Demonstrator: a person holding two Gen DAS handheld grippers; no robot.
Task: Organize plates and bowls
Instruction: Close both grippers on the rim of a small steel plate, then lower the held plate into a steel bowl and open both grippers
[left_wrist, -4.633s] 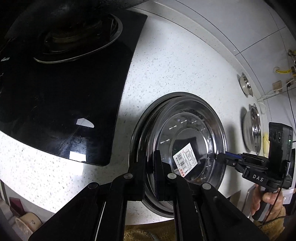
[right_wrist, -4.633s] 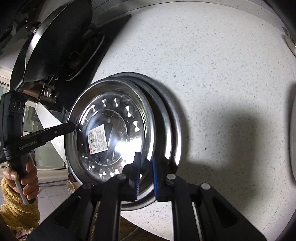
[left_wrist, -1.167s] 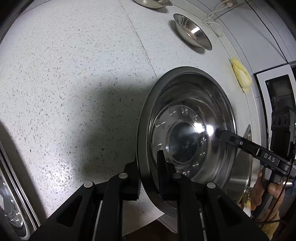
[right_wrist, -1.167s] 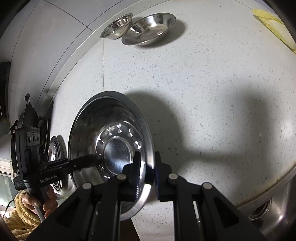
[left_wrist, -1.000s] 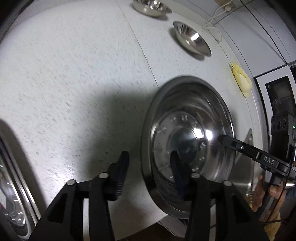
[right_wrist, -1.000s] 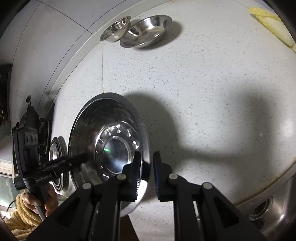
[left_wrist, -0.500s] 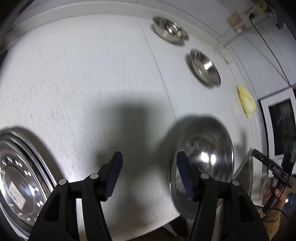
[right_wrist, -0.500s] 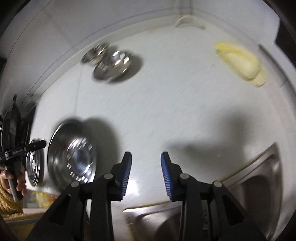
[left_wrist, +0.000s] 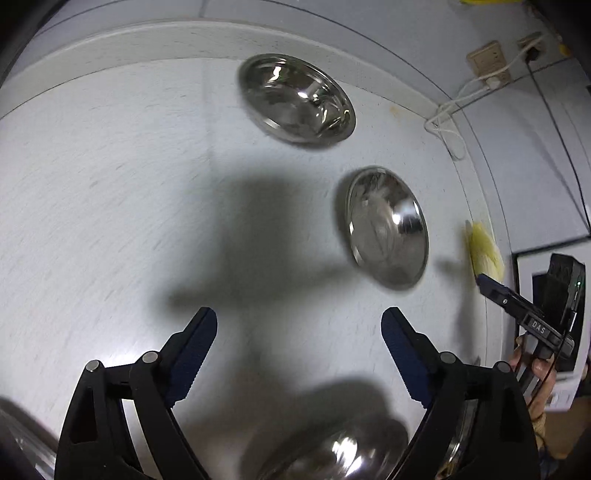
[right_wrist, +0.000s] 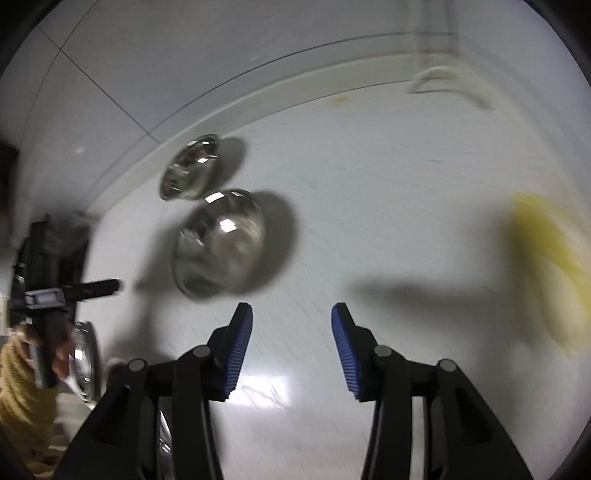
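Two steel bowls sit on the pale speckled countertop, which fills most of both views and meets a grey tiled wall at the back. Both views are motion-blurred.

Large steel basin: at the bottom edge of the left wrist view, below and between the left gripper's arms, resting on the counter near its front edge. No pad touches it.

Left gripper: jaws wide apart, having just been opening; only bare counter and shadow between them.

Right gripper: jaws parted, less wide than the left, also just been opening; nothing between the blue pads.

Far bowl: near the back wall, upright, hollow up. Near bowl: just beside it toward the right, apart from it in the left view; in the right wrist view their rims look close, contact not resolvable.

Yellow cloth: on the counter right of the near bowl, heavily blurred.

Person's left hand, yellow knitted sleeve, grips the left gripper's handle at the frame's left edge. Wall socket with white cable at upper right.
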